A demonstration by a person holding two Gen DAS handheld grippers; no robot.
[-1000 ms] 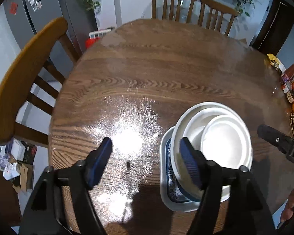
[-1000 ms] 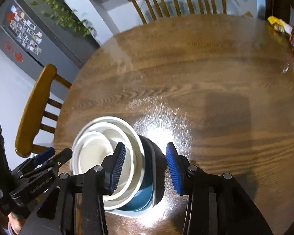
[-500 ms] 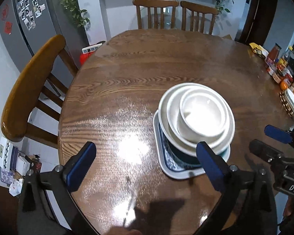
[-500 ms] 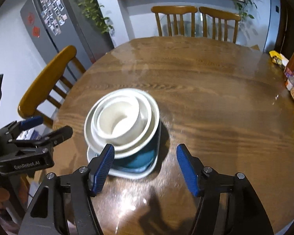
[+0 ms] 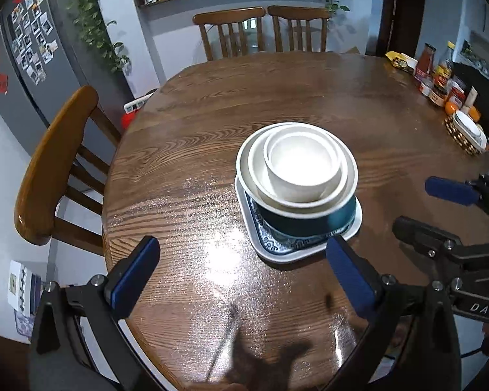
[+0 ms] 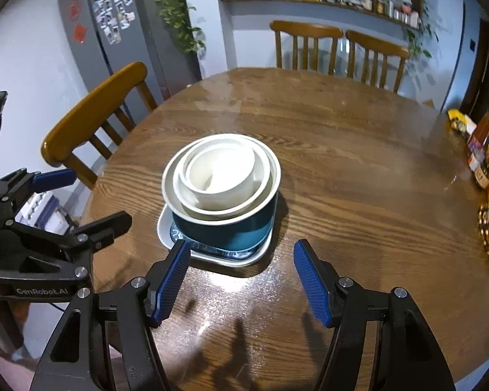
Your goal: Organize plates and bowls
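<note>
Right wrist: bowls (image 6: 221,189) stacked on plate (image 6: 212,254); both tongs empty.

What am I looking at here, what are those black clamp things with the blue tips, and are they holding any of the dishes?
They are two hand-held grippers, one in each of a person's hands, each with a camera looking along its fingers. One picture is from the left gripper, the other from the right gripper; each also catches the other at its edge. On the round wooden table sits one stack: a square white plate, a teal bowl on it, and white bowls nested inside. Jars and packets line the far right edge. Both grippers are open and hold nothing; their jaws have just been opening, clear of the stack.
</note>
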